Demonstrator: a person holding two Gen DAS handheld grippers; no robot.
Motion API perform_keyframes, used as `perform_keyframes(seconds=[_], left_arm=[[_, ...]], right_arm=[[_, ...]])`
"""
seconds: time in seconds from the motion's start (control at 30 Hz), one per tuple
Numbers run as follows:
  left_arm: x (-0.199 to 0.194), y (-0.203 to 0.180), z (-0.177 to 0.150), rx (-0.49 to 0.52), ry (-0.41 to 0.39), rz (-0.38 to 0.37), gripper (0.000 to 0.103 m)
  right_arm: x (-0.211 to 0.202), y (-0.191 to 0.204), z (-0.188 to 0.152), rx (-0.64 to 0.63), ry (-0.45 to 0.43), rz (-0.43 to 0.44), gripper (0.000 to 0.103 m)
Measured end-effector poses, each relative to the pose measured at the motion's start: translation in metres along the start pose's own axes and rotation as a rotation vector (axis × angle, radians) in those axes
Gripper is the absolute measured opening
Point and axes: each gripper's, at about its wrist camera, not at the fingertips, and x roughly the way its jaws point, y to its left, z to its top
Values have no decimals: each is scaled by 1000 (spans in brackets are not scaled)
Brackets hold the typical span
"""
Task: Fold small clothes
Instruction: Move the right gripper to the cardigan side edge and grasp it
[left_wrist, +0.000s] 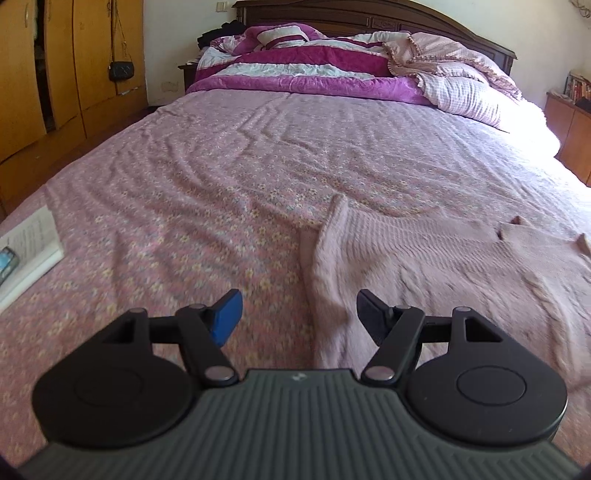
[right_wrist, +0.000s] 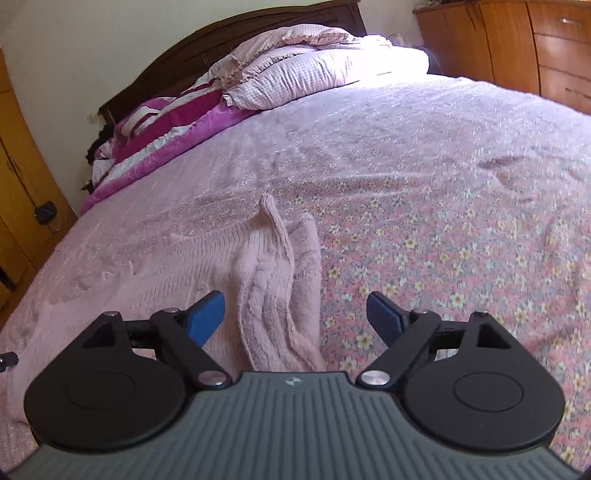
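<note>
On the bed (left_wrist: 229, 155), spread over its flowered pink sheet near the foot end, lies a pink knitted sweater (left_wrist: 424, 266), with one sleeve (right_wrist: 280, 295) folded back over the sweater's body. The left gripper (left_wrist: 300, 317) hangs just above the sweater's left edge with its jaws apart and nothing between them. The right gripper (right_wrist: 295, 319) hangs over the folded sleeve, jaws spread wide and released, the pads clear of the knit; an open book (left_wrist: 29, 251) rests well left of the sweater.

Black linkage arms (left_wrist: 199, 332), blue pads (left_wrist: 227, 317) (silver rivets), ribbed grey housing (right_wrist: 295, 424)
</note>
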Motion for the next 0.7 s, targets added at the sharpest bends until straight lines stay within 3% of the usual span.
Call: perform_keyframes(seconds=[0.17, 0.37, 0.6, 0.7], left_arm=[[-27, -1, -7, -22, -1, -26, 70], [-47, -7, -14, -53, 17, -68, 70], [-54, -23, -24, -40, 50, -73, 70], [-55, -31, -28, -40, 70, -93, 70]], right_arm=[[-5, -8, -7, 57, 19, 39, 89], [2, -19, -10, 179, 110, 97, 89], [2, -29, -18, 140, 114, 144, 89], [2, -31, -25, 72, 101, 214, 98]])
